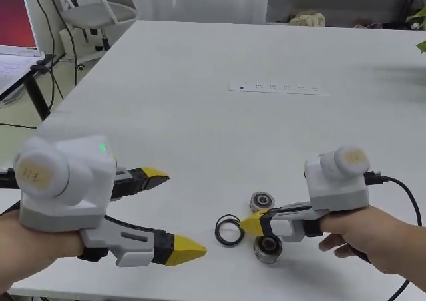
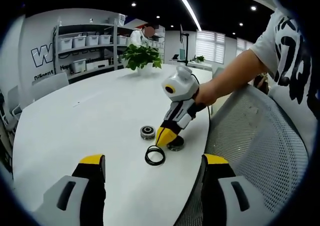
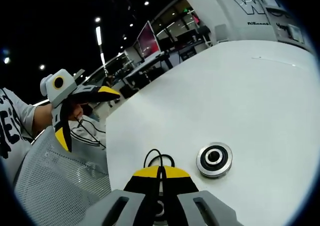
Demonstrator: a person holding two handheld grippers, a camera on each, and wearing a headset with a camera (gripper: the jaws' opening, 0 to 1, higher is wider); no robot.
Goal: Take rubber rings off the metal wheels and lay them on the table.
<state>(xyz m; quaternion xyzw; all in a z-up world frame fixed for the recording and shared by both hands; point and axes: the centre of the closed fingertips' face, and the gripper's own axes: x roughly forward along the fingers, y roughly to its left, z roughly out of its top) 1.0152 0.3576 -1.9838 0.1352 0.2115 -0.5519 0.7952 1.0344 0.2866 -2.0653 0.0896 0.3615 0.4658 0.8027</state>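
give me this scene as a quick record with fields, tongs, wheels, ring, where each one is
surface: white table
left tongs: open, held over the table's near edge, apart from the parts
right tongs: shut, tips at the rubber ring's edge; cannot tell if they pinch it
rubber ring: black, lying flat on the table
metal wheels: one just beyond the right tongs, one partly under them

On the white table (image 1: 200, 81), a black rubber ring (image 1: 217, 230) and silver-and-black metal wheels (image 1: 261, 200), while the left gripper (image 1: 185, 213), lower left, and right gripper (image 1: 247, 224), lower right, are white-grey with black, yellow-tipped jaws.
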